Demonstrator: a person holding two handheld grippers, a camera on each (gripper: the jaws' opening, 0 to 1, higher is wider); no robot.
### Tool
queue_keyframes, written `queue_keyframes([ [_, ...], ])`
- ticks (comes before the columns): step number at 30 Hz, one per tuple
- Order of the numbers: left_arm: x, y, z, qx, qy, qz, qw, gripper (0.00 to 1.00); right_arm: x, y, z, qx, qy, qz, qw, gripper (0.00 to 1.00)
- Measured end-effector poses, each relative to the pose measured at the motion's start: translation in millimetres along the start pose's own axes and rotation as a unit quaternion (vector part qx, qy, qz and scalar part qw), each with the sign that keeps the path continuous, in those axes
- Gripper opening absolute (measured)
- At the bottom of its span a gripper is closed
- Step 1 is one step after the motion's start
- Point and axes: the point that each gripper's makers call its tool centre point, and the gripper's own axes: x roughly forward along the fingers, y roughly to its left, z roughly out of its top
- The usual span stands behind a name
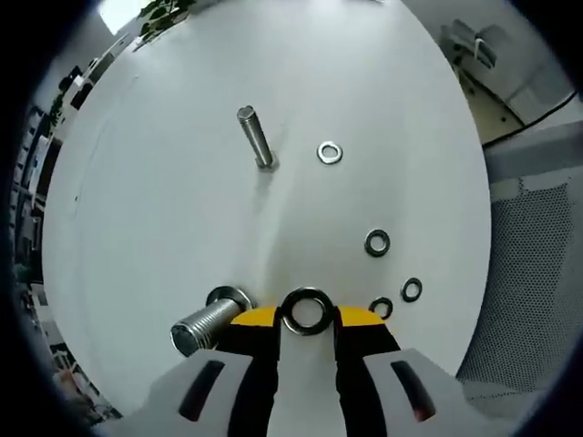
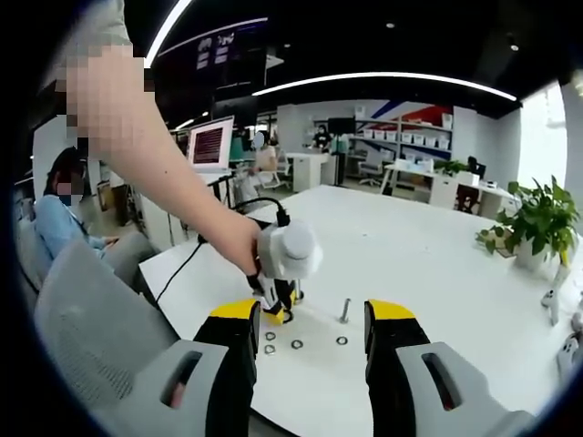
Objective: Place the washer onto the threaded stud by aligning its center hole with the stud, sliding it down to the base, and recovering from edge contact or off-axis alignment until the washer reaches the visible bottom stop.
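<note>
Left gripper (image 1: 307,320) fingers clamping a washer (image 1: 307,310) bottom center, threaded stud (image 1: 255,137) standing upper center on the surface (image 1: 164,209); right gripper (image 2: 312,332) fingers sitting apart.

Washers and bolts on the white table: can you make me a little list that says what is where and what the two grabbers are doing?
table: white tabletop
upright stud: standing bare
lying bolt: on its side by the left gripper's jaws
held washer: dark ring between the left gripper's tips
loose washers: four, flat on the table
left gripper: low over the table, shut on the held washer
right gripper: open, holding nothing
</note>
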Motion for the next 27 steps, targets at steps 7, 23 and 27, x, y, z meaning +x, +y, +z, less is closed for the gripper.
queue_keyframes([
  [7, 0.6, -2.5, -0.9, 0.029, 0.012, 0.002, 0.9995, 0.22, -0.1, -1.4, 0.0, 0.003, -0.001, -0.002, 1.0, 0.48],
  [23, 0.4, -3.0, -1.4, 0.041, 0.025, -0.003, 0.9988, 0.23, -0.5, -1.7, 0.7, 0.003, -0.002, -0.004, 1.0, 0.48],
  [27, 0.6, -1.0, -2.1, 0.027, 0.014, -0.002, 0.9995, 0.22, -0.5, -1.9, 0.6, 0.004, -0.002, -0.004, 1.0, 0.48],
])
